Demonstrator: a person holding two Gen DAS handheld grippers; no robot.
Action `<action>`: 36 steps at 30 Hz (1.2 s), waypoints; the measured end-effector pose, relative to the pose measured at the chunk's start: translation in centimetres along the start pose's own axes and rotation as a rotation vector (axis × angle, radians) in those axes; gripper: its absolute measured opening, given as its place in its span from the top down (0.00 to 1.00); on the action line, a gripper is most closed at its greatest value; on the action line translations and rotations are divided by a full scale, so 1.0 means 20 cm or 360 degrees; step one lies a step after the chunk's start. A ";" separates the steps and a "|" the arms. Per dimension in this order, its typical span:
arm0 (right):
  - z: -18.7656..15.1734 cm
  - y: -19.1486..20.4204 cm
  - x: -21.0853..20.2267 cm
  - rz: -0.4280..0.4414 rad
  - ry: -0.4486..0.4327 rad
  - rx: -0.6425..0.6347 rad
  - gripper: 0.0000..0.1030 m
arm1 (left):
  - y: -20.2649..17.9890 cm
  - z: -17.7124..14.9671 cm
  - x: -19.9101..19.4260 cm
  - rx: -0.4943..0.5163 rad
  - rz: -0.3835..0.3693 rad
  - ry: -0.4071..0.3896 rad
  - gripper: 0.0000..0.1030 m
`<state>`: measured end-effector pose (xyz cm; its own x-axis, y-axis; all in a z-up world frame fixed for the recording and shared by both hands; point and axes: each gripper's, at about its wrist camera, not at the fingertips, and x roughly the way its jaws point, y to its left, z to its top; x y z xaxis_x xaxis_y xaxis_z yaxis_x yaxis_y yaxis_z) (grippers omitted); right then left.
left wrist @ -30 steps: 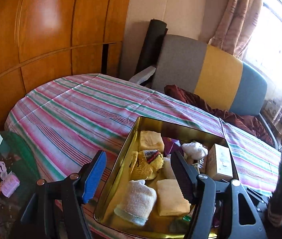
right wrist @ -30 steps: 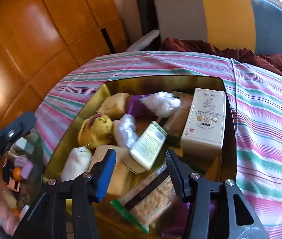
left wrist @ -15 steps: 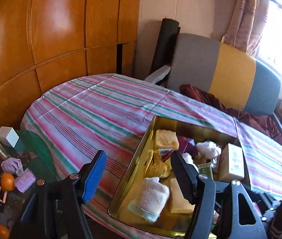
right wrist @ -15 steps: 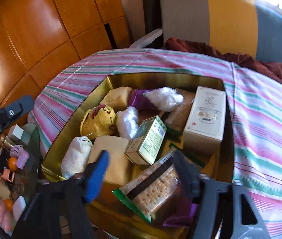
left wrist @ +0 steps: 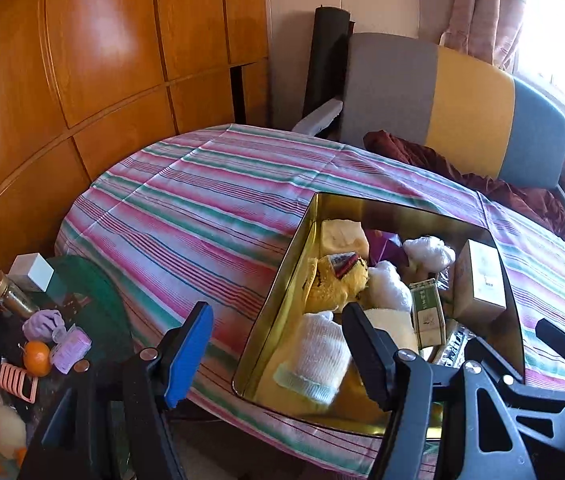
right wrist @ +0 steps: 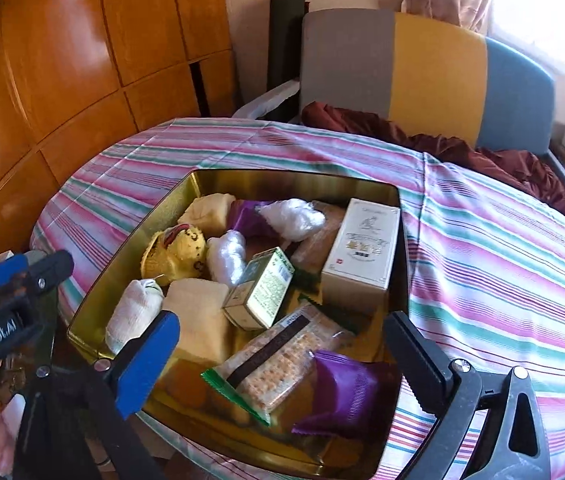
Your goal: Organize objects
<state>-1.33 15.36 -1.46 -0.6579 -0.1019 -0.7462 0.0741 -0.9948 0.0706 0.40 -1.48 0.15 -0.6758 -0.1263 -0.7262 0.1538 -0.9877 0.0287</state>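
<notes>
Left claw [left wrist: 274,354] spread, empty, hovering over tin's [right wrist: 94,300] near-left rim, no change. Tin sits on striped desk [right wrist: 482,240], packed: sock roll [right wrist: 132,314], green box [right wrist: 264,290], cracker pack [right wrist: 278,362], purple pouch [right wrist: 342,396]. Right claw [right wrist: 282,360] jaws have just been opening, now fully released above crackers and pouch, nothing gripped; likely a drop-off done, next item due

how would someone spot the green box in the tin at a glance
On the striped tablecloth sits a gold tin. The green box leans near its middle, left of the taller white box; it alone is green with printed text.
</notes>
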 end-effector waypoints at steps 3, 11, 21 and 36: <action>0.00 -0.01 -0.02 -0.0033 -0.0006 0.0001 0.00 | 0.01 -0.01 -0.02 -0.0004 0.0028 -0.0021 0.34; 0.00 -0.01 -0.05 -0.0163 -0.0022 0.0059 0.00 | 0.03 -0.02 -0.04 0.0010 0.0065 -0.0021 0.34; -0.01 0.02 -0.12 -0.0204 -0.0060 0.0079 0.00 | 0.04 -0.02 -0.03 0.0024 0.0091 0.0000 0.34; 0.00 0.04 -0.10 -0.0264 -0.0062 0.0070 0.00 | 0.00 -0.04 -0.06 0.0063 0.0036 -0.0017 0.34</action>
<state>0.01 14.77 0.13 -0.6869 0.0643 -0.7239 -0.0702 -0.9973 -0.0220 1.80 -1.26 0.40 -0.6800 -0.1496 -0.7178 0.1409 -0.9874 0.0724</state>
